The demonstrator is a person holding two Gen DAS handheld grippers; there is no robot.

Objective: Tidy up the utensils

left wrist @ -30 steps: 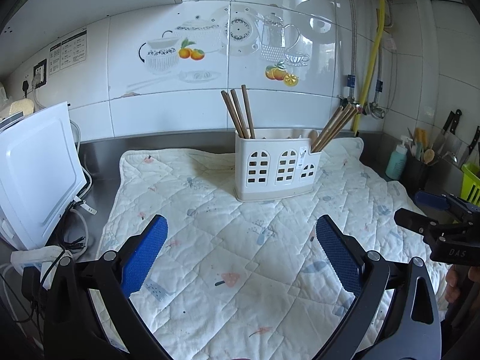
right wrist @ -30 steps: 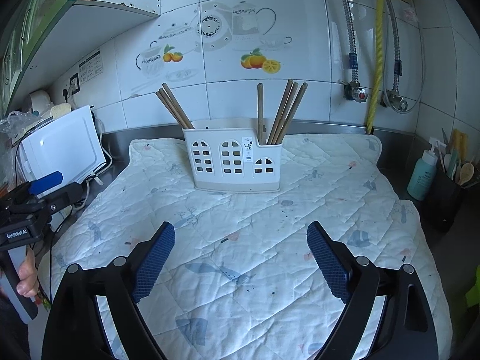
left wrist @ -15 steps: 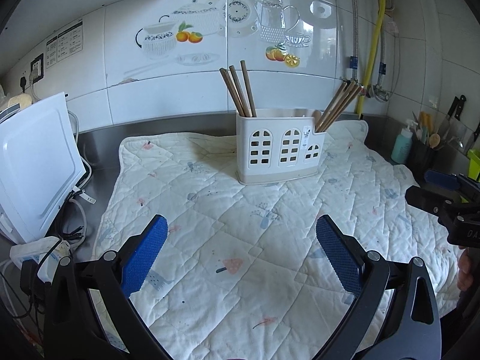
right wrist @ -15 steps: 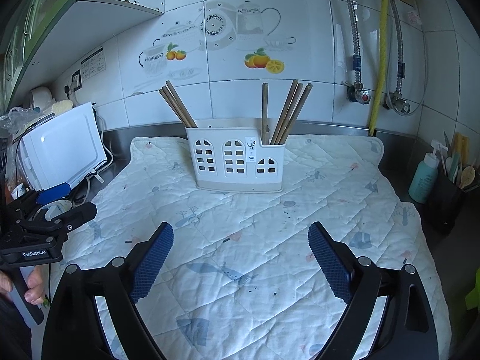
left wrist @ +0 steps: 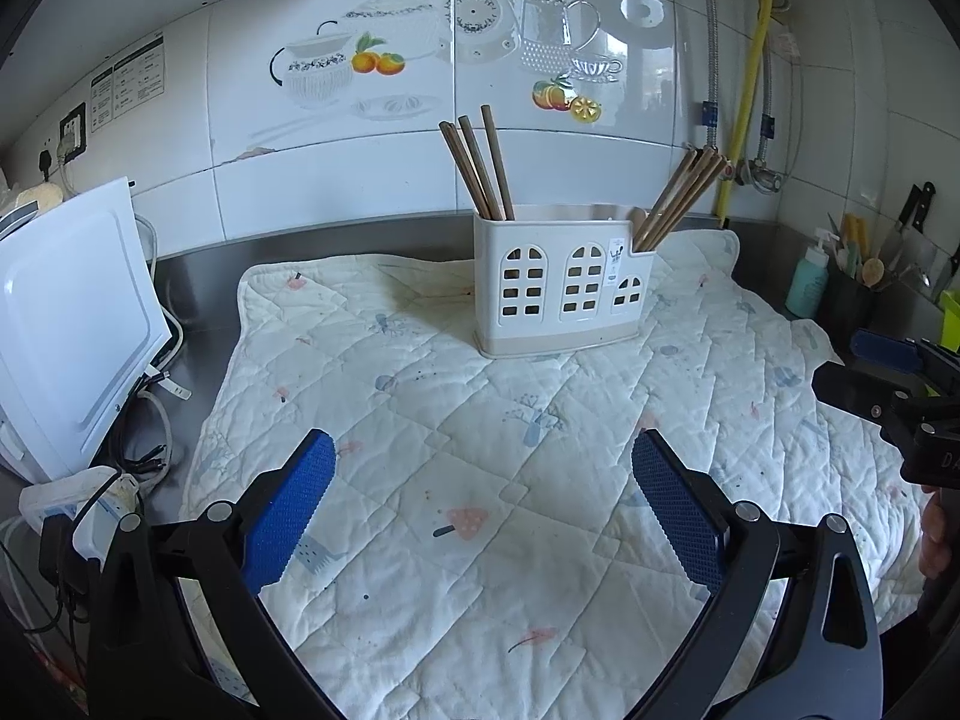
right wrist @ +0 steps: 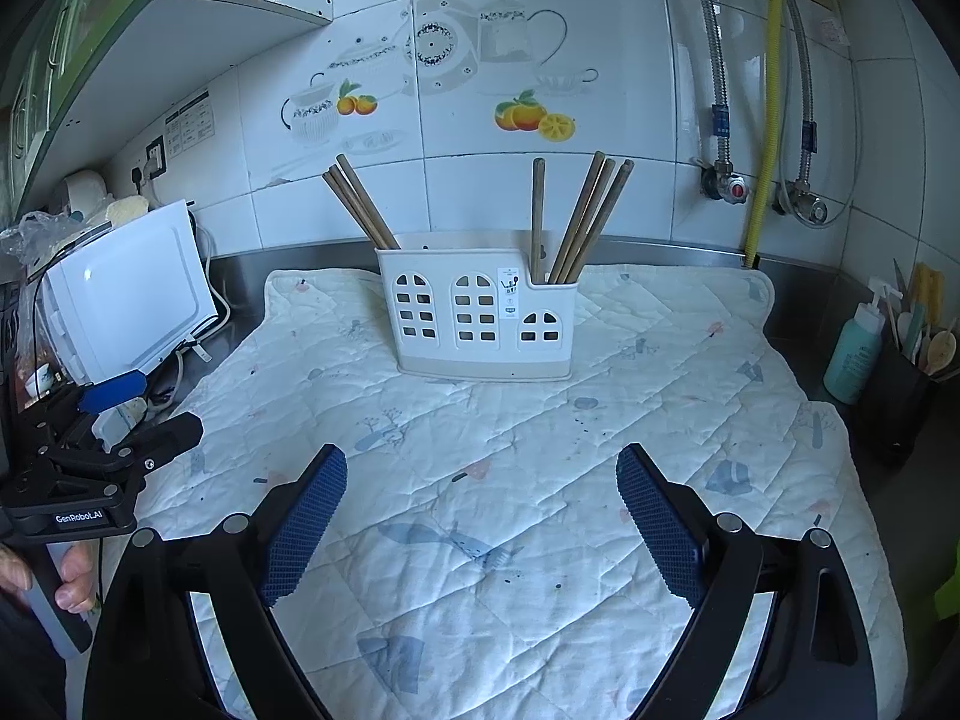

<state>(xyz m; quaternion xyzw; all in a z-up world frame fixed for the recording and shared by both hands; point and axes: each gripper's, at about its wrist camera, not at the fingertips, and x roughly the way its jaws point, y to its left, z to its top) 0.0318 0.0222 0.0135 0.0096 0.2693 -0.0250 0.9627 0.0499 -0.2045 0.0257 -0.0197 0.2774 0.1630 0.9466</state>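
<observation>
White plastic window-patterned utensil holder, brown wooden chopsticks, cream quilted mat with pastel prints, blue-padded black tongs

One white holder holds seven chopsticks, three on its left and four on its right.

glossy wall tiles, quilted cloth mat, wooden chopsticks, plastic holder.

Left gripper: jaws wide apart, nothing between them, above the quilted mat.
Holder: white, upright on the mat.
Chopsticks: three in its left end, a bunch in its right end.
Right gripper: at the right edge.
Bench: steel, under the mat.
</observation>
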